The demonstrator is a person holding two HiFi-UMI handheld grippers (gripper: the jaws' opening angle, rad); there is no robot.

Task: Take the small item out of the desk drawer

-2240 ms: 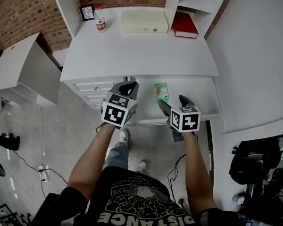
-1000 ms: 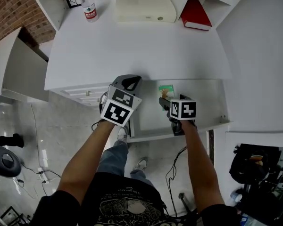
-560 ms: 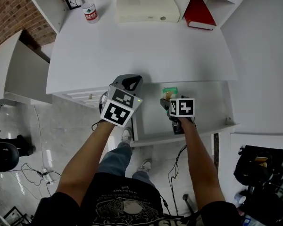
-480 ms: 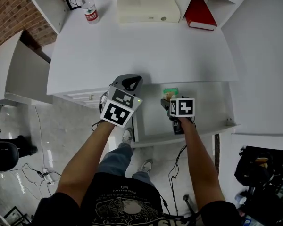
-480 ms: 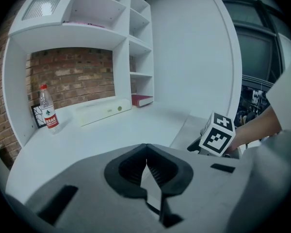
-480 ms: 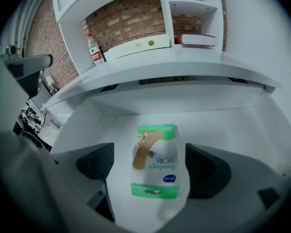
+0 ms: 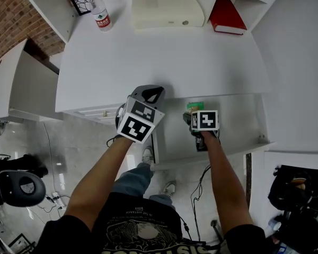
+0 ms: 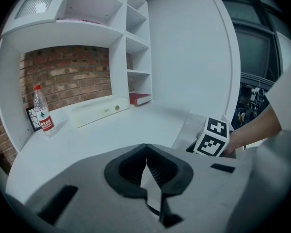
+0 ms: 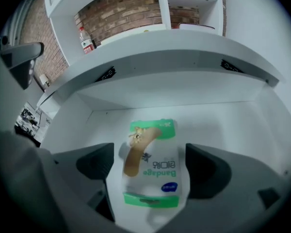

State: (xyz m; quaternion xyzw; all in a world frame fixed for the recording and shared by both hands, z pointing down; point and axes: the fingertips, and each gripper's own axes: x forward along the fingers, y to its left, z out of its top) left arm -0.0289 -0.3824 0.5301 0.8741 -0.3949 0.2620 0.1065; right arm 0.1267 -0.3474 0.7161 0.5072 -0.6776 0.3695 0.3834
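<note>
Drawer point(image 9: 223, 125): open, white floor.
Right gripper point(image 9: 150, 166): spread astride bandage packet point(image 9: 153, 152); best closed squarely across its edges.
Left gripper point(image 8: 146, 152): clenched, empty.

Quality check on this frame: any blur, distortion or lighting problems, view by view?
Right gripper view: bandage pack between the open right tongs is smeared at its near end; drawer evenly lit, no glare; dark fisheye corners. Left gripper view: heavy fisheye, shelves bow; shut left tongs dark and soft, bottle sharp. Head view: crisp, desk edges slightly curved.
</note>
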